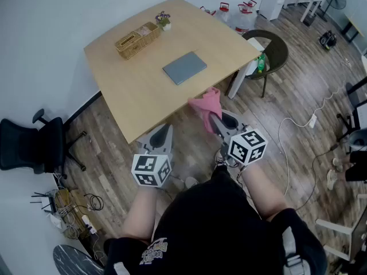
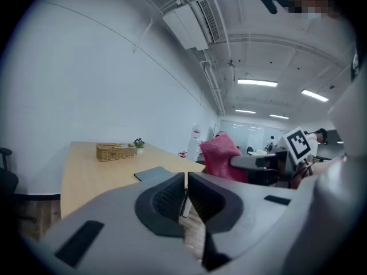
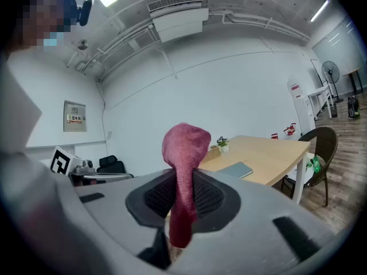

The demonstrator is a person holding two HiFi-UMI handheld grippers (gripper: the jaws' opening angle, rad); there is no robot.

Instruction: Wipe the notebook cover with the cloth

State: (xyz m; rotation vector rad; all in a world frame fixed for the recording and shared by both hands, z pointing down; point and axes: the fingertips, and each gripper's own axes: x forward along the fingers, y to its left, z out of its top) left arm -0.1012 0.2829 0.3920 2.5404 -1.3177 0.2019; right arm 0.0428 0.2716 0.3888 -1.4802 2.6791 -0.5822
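Note:
A grey notebook lies flat near the middle of the wooden table; it also shows in the left gripper view and in the right gripper view. My right gripper is shut on a pink cloth, held in the air at the table's near edge, short of the notebook. The cloth stands up between the pads. My left gripper is shut with nothing in it, below the table's near edge. From the left gripper the cloth is seen to the right.
A wicker basket and a small potted plant stand at the table's far side. A brown chair is at the table's right, a black office chair at the left. Water bottles and cables lie on the floor.

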